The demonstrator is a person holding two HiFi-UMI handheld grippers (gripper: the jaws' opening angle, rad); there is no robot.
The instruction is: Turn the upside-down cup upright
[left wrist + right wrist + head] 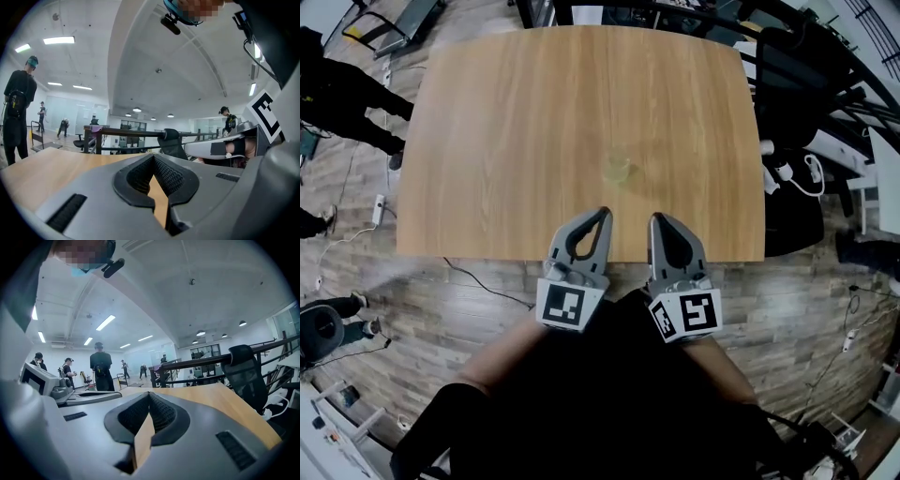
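A big wooden table with rounded corners fills the middle of the room, and its top is smooth and light brown. The floor around it is made of grey-brown wood planks, with thin cables lying on it. A black chair stands at the right side of the table, and some people in dark clothes stand off to the left. The cup is see-through and very faint; it sits on the table a bit right of the middle, on the near half, and which way up it stands cannot be told. The left gripper and the right gripper are grey, pointed shapes with dark bumpy pads inside. Both lie side by side over the near edge of the table, pointing at the far side, almost flat. Both tongs are pressed together with nothing in them, well apart from the cup.
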